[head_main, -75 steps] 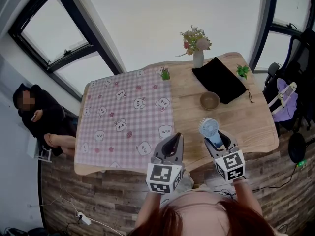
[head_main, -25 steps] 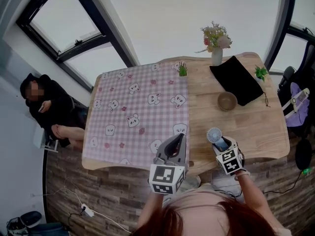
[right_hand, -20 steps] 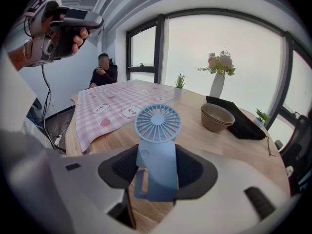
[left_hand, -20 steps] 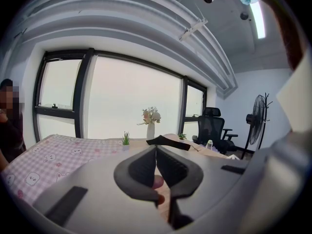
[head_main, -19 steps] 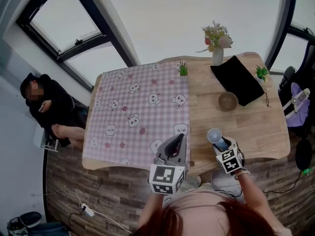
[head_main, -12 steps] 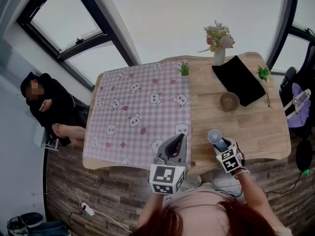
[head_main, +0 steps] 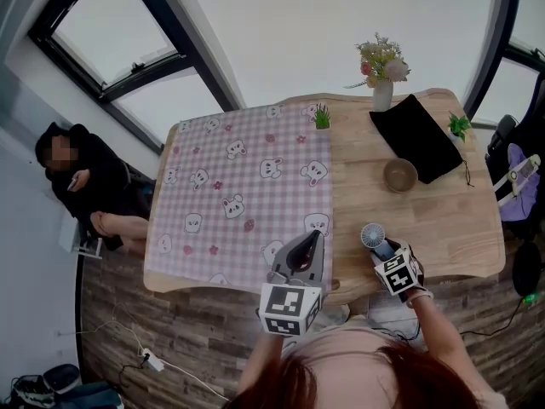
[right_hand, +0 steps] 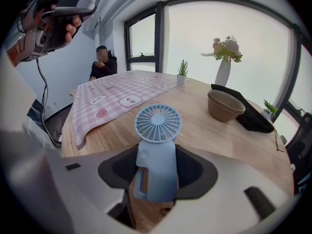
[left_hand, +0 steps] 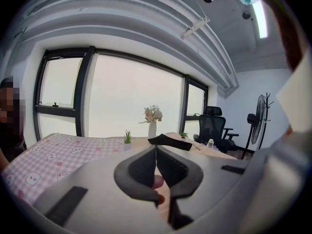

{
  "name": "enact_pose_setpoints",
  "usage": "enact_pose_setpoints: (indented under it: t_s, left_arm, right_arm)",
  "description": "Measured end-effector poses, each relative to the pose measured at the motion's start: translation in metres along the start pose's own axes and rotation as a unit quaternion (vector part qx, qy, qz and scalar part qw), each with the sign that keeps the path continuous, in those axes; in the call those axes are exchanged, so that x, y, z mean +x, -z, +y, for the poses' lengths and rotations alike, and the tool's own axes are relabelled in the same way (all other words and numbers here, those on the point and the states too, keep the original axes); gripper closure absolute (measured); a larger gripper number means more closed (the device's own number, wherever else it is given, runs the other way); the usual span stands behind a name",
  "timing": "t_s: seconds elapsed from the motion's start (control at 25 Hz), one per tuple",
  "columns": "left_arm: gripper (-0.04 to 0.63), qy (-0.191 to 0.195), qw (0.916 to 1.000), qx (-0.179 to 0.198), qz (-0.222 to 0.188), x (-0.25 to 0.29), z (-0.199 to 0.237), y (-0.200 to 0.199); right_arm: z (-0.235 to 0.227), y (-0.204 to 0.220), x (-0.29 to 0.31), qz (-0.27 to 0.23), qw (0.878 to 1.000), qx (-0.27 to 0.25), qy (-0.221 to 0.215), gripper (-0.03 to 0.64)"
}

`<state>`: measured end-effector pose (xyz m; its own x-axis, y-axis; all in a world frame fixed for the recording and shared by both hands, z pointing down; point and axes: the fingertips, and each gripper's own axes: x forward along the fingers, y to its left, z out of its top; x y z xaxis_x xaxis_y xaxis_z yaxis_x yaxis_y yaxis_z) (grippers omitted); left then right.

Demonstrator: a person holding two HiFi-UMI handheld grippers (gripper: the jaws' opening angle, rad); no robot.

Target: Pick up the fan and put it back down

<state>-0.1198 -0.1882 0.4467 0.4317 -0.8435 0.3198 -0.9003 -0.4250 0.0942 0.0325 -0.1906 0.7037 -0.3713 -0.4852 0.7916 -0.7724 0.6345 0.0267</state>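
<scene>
Jaws of the right gripper (right_hand: 156,167) clasp the handle of the pale blue handheld fan (right_hand: 157,130), upright over the near edge of the light wooden table (head_main: 430,220), while the left gripper (left_hand: 156,165) has its jaws pressed together at that same edge. A pink checked cloth with bear prints (head_main: 238,186) covers the table's left half; a tan bowl (head_main: 399,175), a black fabric mat (head_main: 415,139) and a white vase of flowers (head_main: 381,96) occupy its right half. Past the table's left end a person in dark clothes (head_main: 85,181) sits beneath black-framed windows (head_main: 111,49).
</scene>
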Motion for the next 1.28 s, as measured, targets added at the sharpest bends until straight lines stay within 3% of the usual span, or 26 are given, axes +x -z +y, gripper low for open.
enact_pose_setpoints:
  t_s: [1.28]
  left_arm:
    - [0.584, -0.001, 1.0000, -0.003, 0.007, 0.007, -0.005, 0.001]
  right_arm:
    - [-0.003, 0.003, 0.011, 0.026, 0.999, 0.016, -0.023, 0.381]
